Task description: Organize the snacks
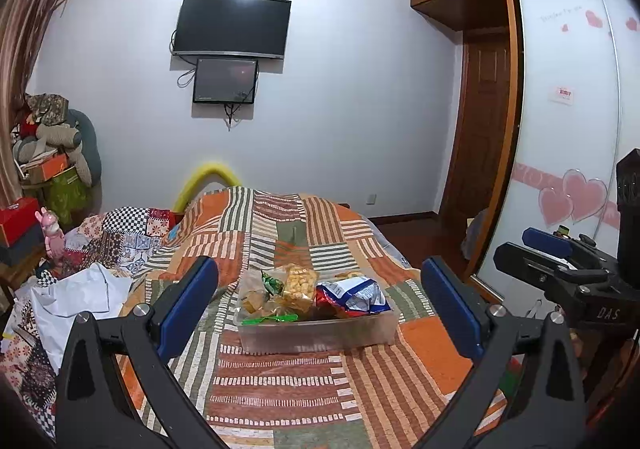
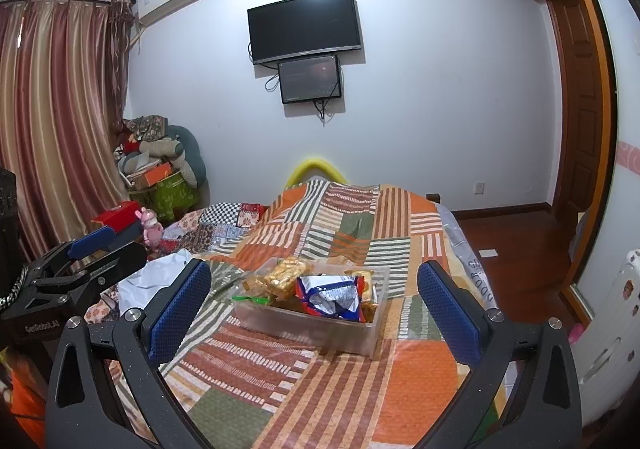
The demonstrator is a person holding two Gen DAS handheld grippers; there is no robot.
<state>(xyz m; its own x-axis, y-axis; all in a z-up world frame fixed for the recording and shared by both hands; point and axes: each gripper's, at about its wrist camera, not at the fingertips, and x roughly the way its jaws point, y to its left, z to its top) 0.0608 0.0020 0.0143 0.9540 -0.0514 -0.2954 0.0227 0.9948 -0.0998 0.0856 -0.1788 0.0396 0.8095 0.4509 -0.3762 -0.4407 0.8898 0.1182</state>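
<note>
both claws are hanging spread and empty: the left claw (image 1: 320, 303) and right claw (image 2: 314, 303) are facing the clear snack box (image 1: 320, 335) just ahead on the bed's patchwork quilt (image 1: 280, 381). judging by this, packing looks finished or paused; next move calls for reaching forward.

My left gripper (image 1: 320, 303) has matte black, lightly speckled arms with long triangular cut-outs, round silver screw heads at the joints, and blue pads (image 1: 188, 303) with a fine mesh texture on its fingers. My right gripper (image 2: 314, 309) is built the same way, black with silver screws and blue dimpled pads (image 2: 178, 313). From each camera I see the other gripper side-on, one marked "DAS" in pale letters, the other "GenRobot.AI".
</note>
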